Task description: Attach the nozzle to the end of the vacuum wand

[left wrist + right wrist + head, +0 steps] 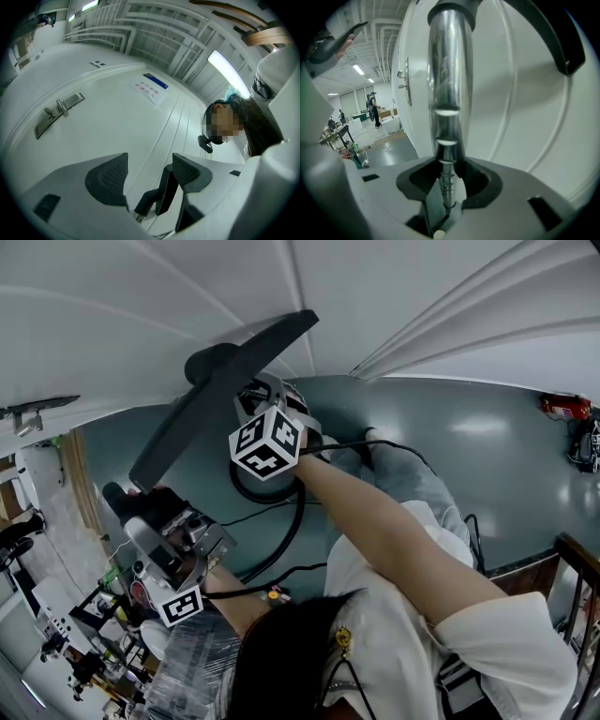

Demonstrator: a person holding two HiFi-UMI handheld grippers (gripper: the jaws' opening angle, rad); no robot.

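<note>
- One hand-held gripper, our right (449,177), clamps the shiny chrome vacuum wand (447,70), steadying it upright for fitting.
- The flat black plastic nozzle (225,390) appears seated at the wand's tip, and our left hand-held gripper (150,173) gapes empty nearby.

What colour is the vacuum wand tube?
The wand tube is shiny silver, clearest in the right gripper view.

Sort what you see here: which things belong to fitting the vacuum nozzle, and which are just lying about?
Job: vacuum wand, clamped in the right hand-held gripper; black nozzle; left hand-held gripper, open.
Lying about: red tool; cluttered table; door latch; door notice.
</note>
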